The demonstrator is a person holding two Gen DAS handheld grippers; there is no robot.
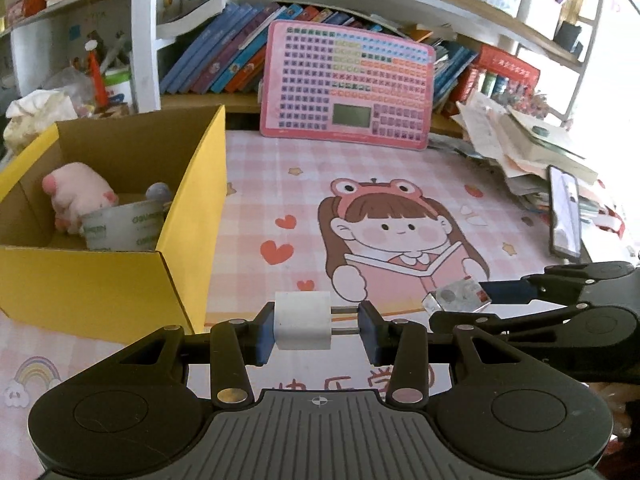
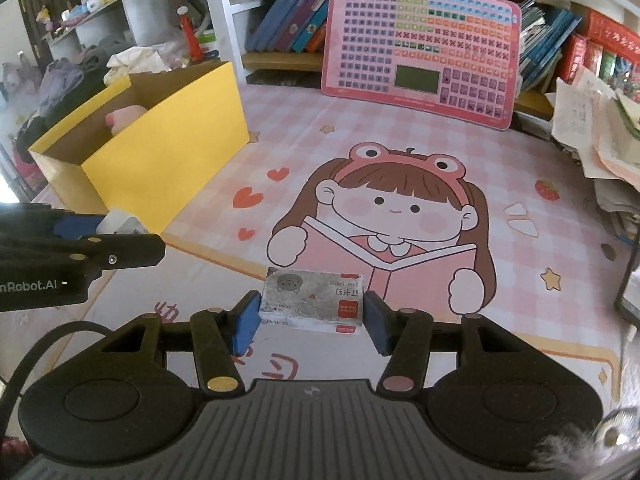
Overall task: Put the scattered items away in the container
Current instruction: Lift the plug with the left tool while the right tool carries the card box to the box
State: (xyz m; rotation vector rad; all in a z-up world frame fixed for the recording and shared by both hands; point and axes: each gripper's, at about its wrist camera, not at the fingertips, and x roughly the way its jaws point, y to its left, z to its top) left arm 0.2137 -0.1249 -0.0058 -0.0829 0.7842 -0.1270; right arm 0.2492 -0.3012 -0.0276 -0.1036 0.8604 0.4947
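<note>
My left gripper is shut on a white plug adapter, its metal prongs against the right finger, low over the pink cartoon mat. My right gripper is shut on a small grey staple box with a red label, also low over the mat. The box also shows in the left wrist view, to the right of the adapter. The yellow cardboard box stands on the left; it holds a pink plush pig and a roll of tape. It shows in the right wrist view too.
A pink keyboard toy leans against the bookshelf at the back. A pile of papers and books and a phone lie at the right. The pink mat covers the desk.
</note>
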